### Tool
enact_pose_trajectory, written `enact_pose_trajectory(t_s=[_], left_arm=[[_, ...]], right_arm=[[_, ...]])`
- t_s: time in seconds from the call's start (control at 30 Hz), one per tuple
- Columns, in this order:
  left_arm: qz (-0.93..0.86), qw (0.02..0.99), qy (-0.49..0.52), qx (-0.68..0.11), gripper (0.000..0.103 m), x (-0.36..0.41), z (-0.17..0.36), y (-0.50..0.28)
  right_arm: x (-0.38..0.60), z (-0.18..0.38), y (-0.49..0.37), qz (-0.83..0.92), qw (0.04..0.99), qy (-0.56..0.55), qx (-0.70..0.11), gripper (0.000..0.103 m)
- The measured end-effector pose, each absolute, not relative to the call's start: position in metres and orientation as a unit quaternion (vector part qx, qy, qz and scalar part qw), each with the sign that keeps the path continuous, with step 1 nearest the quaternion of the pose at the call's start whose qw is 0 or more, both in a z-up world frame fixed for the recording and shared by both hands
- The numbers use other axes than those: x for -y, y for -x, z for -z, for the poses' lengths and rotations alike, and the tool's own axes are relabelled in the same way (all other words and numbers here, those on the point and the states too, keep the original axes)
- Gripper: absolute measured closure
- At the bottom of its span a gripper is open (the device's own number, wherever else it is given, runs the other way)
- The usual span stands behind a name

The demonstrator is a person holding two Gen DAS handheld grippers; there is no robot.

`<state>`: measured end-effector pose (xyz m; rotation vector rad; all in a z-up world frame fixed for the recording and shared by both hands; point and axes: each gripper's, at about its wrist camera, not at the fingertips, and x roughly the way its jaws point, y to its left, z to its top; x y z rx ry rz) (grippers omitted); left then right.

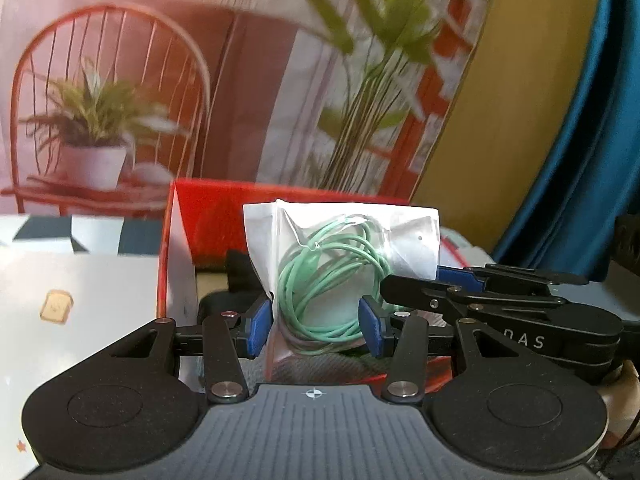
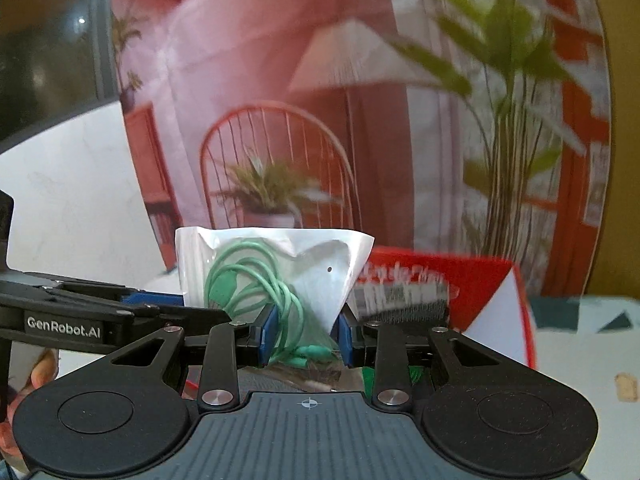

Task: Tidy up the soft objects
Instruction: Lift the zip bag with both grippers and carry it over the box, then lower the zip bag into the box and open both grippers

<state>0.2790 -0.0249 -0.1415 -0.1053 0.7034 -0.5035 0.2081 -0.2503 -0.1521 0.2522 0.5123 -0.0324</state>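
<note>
A clear plastic bag with a white top holds a coiled green cable (image 1: 332, 276). My left gripper (image 1: 316, 330) has its blue pads against both sides of the bag, above the open red box (image 1: 216, 216). The right gripper's fingers (image 1: 472, 292) reach in from the right beside the bag. In the right wrist view the same bag (image 2: 280, 276) stands between the blue pads of my right gripper (image 2: 306, 340), pinched at its lower end. The left gripper's arm (image 2: 100, 312) comes in from the left. The red box (image 2: 480, 280) lies behind.
A white sheet with small stickers (image 1: 80, 300) lies left of the box. A printed backdrop of a red chair and potted plants (image 1: 100, 120) stands behind. A blue curtain (image 1: 580, 160) hangs at the right. Dark soft items (image 2: 400, 312) lie in the box.
</note>
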Motion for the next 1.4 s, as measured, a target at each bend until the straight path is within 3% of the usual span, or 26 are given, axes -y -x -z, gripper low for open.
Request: enact_pose_trajectory(t_s=[0.37,0.8,1.17,1.4], left_arm=[[0.232,0.899,0.035,-0.37,0.053,0.027,0.165,-0.293],[0.226,0.925,-0.014,-0.305,0.037,0.029,0.14,-0.254],[0.199,0.943,-0.016,-0.268,0.032,0.021,0.13,-0.205],[0.182,0.948,-0.011,-0.26,0.032,0.015,0.136,-0.176]], right_arm=[[0.265,0.191,-0.223,0.026,0.94,-0.164,-0.299,0.073],[0.267,0.177,-0.191,0.064,0.95,-0.151,-0.267,0.052],[0.24,0.154,-0.14,0.066,0.973,-0.088,-0.204,0.034],[0.224,0.16,-0.112,0.064,0.975,-0.085,-0.196,0.031]])
